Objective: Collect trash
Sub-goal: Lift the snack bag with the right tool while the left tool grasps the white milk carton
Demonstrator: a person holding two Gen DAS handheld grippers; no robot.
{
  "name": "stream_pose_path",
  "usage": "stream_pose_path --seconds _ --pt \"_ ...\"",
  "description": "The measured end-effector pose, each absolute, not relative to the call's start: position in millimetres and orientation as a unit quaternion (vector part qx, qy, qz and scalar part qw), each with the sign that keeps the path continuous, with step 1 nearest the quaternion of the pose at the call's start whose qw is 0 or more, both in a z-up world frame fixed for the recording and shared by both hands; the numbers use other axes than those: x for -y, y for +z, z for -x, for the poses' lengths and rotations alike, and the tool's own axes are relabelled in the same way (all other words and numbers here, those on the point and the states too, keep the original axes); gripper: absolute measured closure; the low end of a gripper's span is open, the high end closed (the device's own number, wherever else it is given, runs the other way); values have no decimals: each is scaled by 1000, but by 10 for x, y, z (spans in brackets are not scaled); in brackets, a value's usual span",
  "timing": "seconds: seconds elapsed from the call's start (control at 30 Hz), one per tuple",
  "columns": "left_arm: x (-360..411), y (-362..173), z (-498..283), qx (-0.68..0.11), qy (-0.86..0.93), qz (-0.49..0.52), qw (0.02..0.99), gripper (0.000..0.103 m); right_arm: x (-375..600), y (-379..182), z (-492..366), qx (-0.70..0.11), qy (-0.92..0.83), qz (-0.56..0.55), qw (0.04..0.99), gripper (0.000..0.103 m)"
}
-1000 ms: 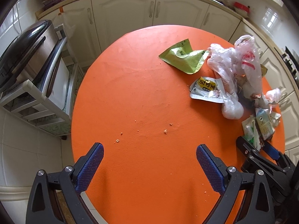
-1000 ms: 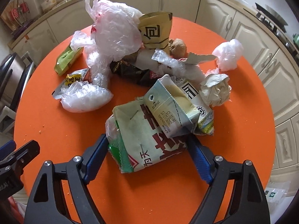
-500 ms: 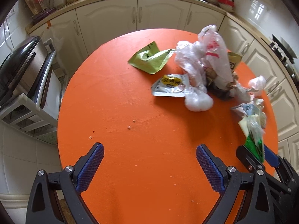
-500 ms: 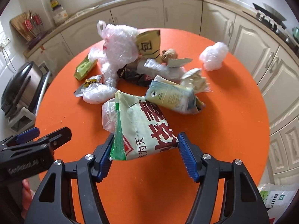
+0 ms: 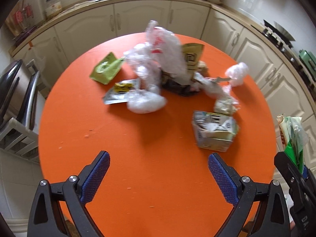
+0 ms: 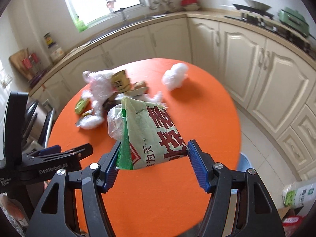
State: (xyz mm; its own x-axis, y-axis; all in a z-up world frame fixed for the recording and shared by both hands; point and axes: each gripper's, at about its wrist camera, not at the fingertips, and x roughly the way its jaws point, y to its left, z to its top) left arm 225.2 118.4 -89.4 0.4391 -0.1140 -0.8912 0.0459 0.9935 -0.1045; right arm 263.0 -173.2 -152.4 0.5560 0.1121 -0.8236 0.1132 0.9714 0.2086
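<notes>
My right gripper (image 6: 154, 148) is shut on a pale green paper bag with red characters (image 6: 150, 136) and holds it above the round orange table (image 6: 207, 118). In the left wrist view the bag (image 5: 292, 134) and right gripper (image 5: 292, 169) show at the right edge. My left gripper (image 5: 158, 156) hangs open over the table's near side, nothing between its fingers. On the table lie crumpled clear plastic bags (image 5: 162, 47), a green packet (image 5: 105, 71), a silver-yellow wrapper (image 5: 120, 92), a torn carton (image 5: 214, 132) and a white plastic ball (image 5: 237, 73).
Cream cabinets (image 5: 138, 19) ring the table at the back and right. A metal rack with an appliance (image 5: 11, 90) stands at the left. Past the table's right edge there is a blue bin (image 6: 244, 164) and a printed sack on the floor (image 6: 298, 195).
The right gripper has closed on the paper bag and lifted it off the table, away from the carton. Both grippers have risen and drawn back, so more of the table shows.
</notes>
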Motion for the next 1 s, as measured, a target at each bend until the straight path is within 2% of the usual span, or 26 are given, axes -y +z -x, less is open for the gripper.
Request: stream_pose_path --seconds 0.27,0.47,0.5,0.53,0.57,1.0 --pt "-557 -1041 -2644 -548 -74 -2 833 5 2312 -1724 -2783 -479 -53 -147 864 36" --pt "-311 -1372 -2953 -582 -60 -23 810 8 2573 -1931 -2981 -492 -59 -161 854 36" --pt "-291 -1428 -3003 -587 -60 -22 807 13 2592 -1971 -3023 -496 -57 -164 851 36" --pt "-289 -1464 -3031 -590 -61 -18 805 27 2595 -2013 -3020 -497 -54 -165 850 36" --pt "-286 -1459 -3038 -583 -51 -25 810 34 2599 -2041 -3044 -500 -52 -166 848 36" --pt "-111 -1232 -2774 -532 -72 -40 843 35 2621 -1918 -2840 -485 -52 -172 856 36"
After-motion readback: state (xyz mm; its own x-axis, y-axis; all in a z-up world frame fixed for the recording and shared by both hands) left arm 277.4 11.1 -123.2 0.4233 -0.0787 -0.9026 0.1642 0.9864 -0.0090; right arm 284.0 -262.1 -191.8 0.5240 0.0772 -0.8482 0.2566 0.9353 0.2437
